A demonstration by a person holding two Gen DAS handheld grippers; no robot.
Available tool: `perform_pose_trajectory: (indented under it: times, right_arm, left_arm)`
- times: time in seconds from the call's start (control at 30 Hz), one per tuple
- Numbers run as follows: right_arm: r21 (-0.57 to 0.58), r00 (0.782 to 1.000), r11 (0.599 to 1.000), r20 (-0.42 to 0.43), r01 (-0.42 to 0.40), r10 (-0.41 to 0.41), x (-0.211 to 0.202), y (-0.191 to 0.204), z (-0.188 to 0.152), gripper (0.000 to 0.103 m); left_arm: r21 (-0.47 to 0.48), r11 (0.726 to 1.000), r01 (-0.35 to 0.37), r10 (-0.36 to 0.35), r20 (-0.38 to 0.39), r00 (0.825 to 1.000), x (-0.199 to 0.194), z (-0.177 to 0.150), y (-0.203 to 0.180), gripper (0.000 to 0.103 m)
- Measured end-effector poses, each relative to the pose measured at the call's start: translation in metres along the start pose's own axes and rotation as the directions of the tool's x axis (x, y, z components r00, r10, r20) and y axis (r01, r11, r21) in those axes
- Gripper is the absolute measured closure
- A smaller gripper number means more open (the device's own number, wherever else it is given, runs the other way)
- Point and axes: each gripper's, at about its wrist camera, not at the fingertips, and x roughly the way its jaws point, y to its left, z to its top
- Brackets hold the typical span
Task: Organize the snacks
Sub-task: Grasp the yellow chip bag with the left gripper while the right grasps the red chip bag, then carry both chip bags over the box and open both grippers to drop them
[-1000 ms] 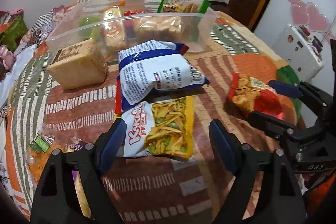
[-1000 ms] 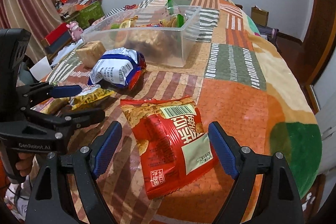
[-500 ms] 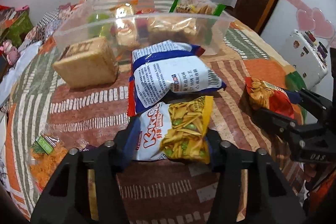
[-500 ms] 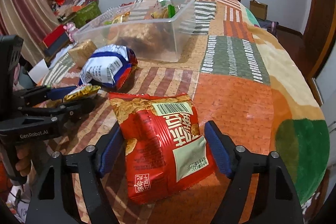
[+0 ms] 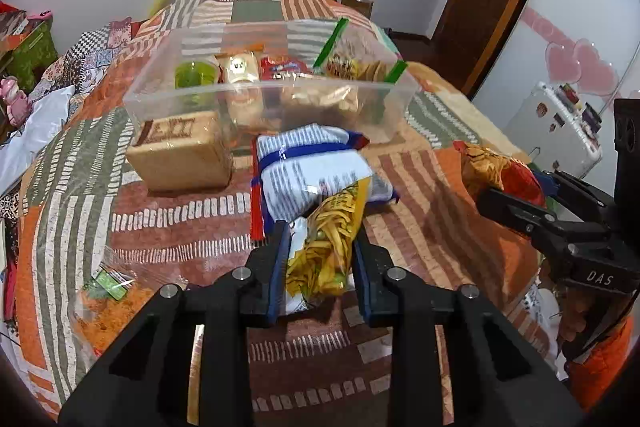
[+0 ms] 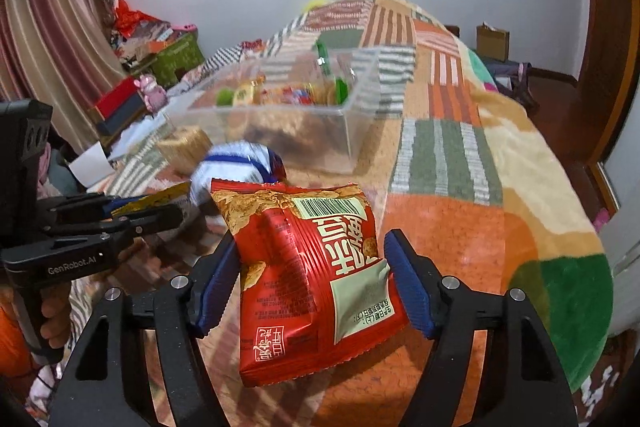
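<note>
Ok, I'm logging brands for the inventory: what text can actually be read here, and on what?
"DAS": on the right gripper body, left wrist view.
"GenRobot.AI": on the left gripper body, right wrist view.
Red snack bag: large Chinese characters and a barcode, turned sideways; small print unreadable.
White and blue bag: print too blurred.
Yellow snack bag: crumpled, no legible brand.
Tan block: marking unreadable.
</note>
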Motion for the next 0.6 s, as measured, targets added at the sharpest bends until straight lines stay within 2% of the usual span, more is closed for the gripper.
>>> perform_pose_trajectory:
  times: [0.33,0.6]
  right_arm:
    - [-0.017,0.998,0.999,0.062,-0.031,0.032,-0.008,0.011,0.022,0.034]
    - [-0.025,0.993,0.999,0.105,-0.044,0.046,-0.009,0.019,0.043,0.034]
  left_arm:
    - [-0.019,1.0,-0.009,0.01,0.071,0.997,-0.026,0.013,0.011,0.079]
    - [-0.041,0.999,-0.015,0.021,0.165,0.986,-0.058,0.037,0.023,0.079]
